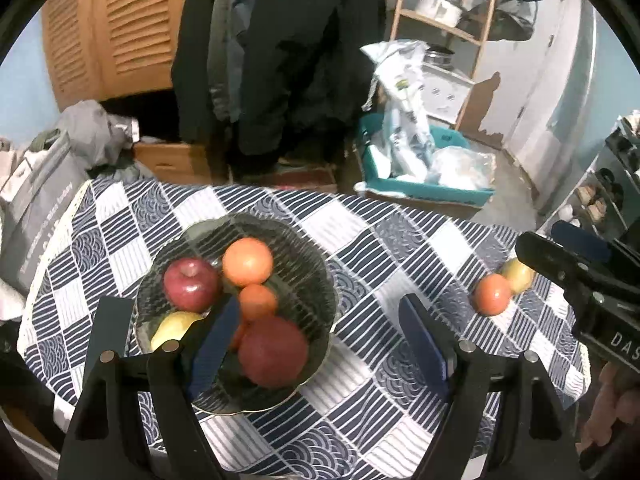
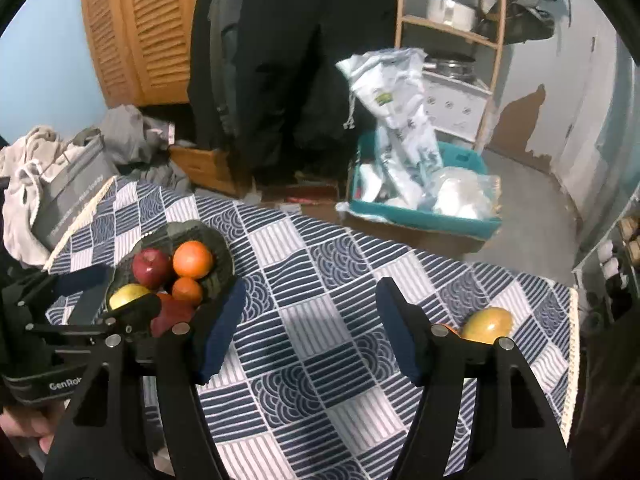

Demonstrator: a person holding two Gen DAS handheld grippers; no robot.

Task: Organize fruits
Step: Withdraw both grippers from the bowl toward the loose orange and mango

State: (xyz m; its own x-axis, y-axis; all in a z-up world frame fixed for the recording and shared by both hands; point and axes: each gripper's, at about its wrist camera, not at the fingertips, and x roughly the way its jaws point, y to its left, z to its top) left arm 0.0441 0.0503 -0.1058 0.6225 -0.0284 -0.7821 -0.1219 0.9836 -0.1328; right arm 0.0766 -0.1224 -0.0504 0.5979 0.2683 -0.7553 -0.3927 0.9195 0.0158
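On the checkered tabletop [image 2: 320, 320], the glass bowl [image 1: 312, 280] holds apples and oranges. Right of the bowl, well apart, lie an orange [image 1: 492, 294] and a mango [image 2: 486, 325]. Left claw [image 1: 320, 336] and right claw [image 2: 312, 324] both gape wide, empty.

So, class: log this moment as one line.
left tool: open over bowl | right tool: open, empty | orange, mango: on tablecloth

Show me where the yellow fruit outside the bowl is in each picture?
Left wrist view: the round yellow-green fruit lies far right, behind a small orange fruit.
Right wrist view: lower right, beside the right jaw.
Shared landmark: the dark glass bowl.
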